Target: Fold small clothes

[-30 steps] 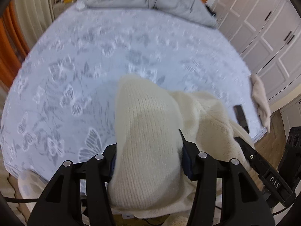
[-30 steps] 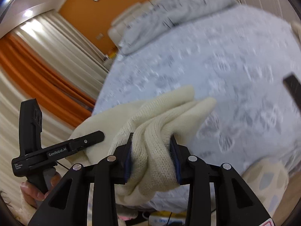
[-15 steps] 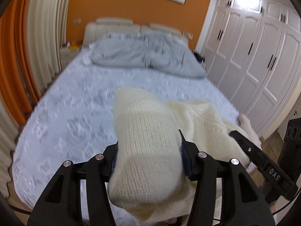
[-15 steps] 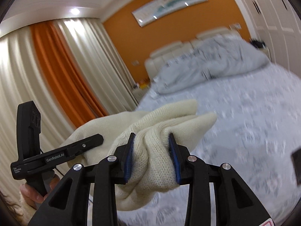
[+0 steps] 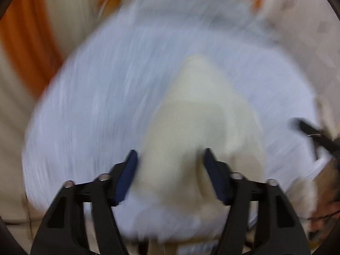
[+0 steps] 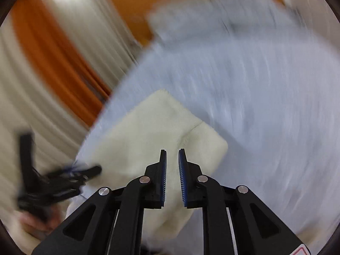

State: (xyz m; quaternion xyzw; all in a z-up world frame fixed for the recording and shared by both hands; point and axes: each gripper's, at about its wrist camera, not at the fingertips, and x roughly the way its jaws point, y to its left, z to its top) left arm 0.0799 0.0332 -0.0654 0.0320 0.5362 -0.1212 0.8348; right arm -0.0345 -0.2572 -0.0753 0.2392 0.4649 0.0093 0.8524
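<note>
A cream knit garment [image 5: 197,106] stretches away over the pale blue bed [image 5: 95,106] in the blurred left wrist view. My left gripper [image 5: 170,155] is closing, with the garment's near end between its blue pads and touching both. In the right wrist view the garment [image 6: 144,131] lies spread flat on the bed [image 6: 265,106]. My right gripper [image 6: 172,153] hovers over its near right corner; its jaws are closing, a narrow gap remains and nothing is between the pads. The left gripper [image 6: 53,180] shows as a black smear at the garment's left edge.
Orange and cream curtains [image 6: 53,53] hang along the bed's left side. A grey duvet [image 6: 212,10] is bunched at the head of the bed. The right gripper [image 5: 308,131] shows blurred at the right edge of the left wrist view.
Both grippers swung down towards the bed. The right gripper let go of the garment and its jaws narrowed. The garment, bunched in the air before, is now spread on the bed. The left jaws narrowed.
</note>
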